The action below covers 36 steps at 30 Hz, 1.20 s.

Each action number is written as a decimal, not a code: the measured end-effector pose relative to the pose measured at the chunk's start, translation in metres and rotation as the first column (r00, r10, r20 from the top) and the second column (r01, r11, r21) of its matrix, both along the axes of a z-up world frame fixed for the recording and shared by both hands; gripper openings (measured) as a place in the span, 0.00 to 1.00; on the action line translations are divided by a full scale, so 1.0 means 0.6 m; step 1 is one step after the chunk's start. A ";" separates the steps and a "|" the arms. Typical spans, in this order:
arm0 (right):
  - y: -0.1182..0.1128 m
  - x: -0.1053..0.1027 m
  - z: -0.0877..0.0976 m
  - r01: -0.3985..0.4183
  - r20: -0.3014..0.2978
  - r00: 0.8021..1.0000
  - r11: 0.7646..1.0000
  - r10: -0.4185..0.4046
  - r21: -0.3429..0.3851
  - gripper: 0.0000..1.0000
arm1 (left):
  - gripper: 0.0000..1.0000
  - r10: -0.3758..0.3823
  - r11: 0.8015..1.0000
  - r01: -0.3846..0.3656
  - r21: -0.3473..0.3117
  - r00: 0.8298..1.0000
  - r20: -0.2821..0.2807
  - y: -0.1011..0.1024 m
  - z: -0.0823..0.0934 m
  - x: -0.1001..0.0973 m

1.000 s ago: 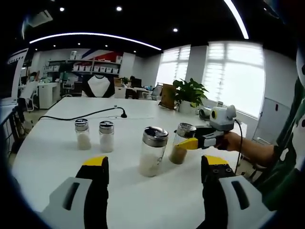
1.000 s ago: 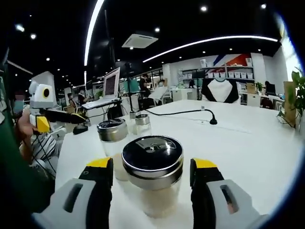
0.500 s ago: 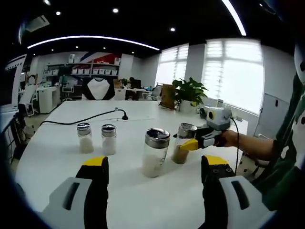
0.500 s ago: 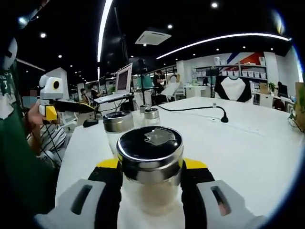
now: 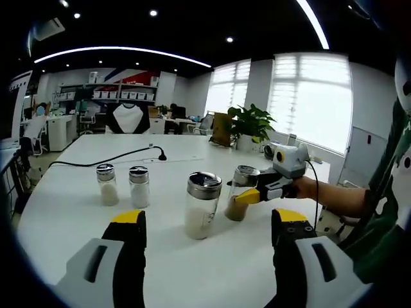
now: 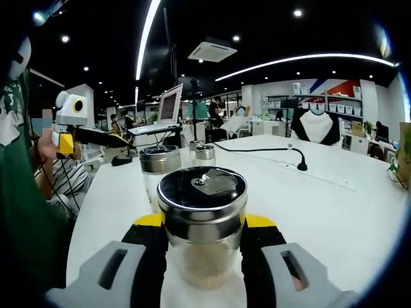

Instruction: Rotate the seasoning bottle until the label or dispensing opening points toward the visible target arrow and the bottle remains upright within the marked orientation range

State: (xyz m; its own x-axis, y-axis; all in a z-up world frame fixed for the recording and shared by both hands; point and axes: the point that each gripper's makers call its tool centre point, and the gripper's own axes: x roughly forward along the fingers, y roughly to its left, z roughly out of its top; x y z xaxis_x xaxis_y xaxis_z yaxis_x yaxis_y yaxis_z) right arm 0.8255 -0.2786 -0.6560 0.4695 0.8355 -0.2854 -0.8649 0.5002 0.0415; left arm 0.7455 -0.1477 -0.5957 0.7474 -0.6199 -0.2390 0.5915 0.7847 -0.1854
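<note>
So the grab is done, twist comes next

Biggest thing first: the white table (image 5: 77, 212) carries everything, so I'll use it as my landmark. A black cable (image 5: 103, 158) snakes across its far half, and a potted plant (image 5: 252, 124) sits at its far edge by the windows.

On the table's middle sit four shakers. The seasoning bottle (image 6: 202, 221) with brownish powder and a steel lid is the one nearest the person's side. In the left gripper view it stands upright (image 5: 241, 193) just beside a taller shaker of white powder (image 5: 201, 205), with two small shakers (image 5: 119, 185) well apart from them toward the table's other side.

What changed: a second ago the right gripper (image 6: 202, 226) had its yellow-tipped jaws spread either side of the bottle. Now they're pinching the glass just under the lid, one on each side. From the left gripper view you can see that same gripper (image 5: 257, 193) reaching in against the bottle.

The left gripper (image 5: 209, 221) hangs above the table's near edge with its jaws spread wide, holding nothing.

My read: grip is secured, so the rotation can start. I can't spot any target arrow or label from these angles, so how much turn is needed is anyone's guess. Main risk looks like tipping it while twisting.
</note>
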 end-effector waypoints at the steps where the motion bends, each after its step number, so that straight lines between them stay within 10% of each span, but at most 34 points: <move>1: 0.000 0.000 0.000 0.003 0.001 1.000 1.000 -0.003 -0.001 0.43 | 0.84 -0.002 1.000 0.002 -0.004 1.000 0.000 -0.002 0.000 -0.001; 36: -0.007 0.008 -0.003 0.188 0.010 0.982 0.982 -0.188 -0.009 0.42 | 0.84 0.016 1.000 -0.016 0.001 1.000 -0.013 0.001 -0.003 0.000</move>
State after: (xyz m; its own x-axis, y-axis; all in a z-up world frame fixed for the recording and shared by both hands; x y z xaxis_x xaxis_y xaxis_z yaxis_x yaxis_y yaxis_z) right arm 0.8304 -0.2829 -0.6579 0.6207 0.7293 -0.2878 -0.7557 0.6543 0.0282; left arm 0.7457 -0.1470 -0.5977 0.7538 -0.6080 -0.2492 0.5768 0.7939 -0.1923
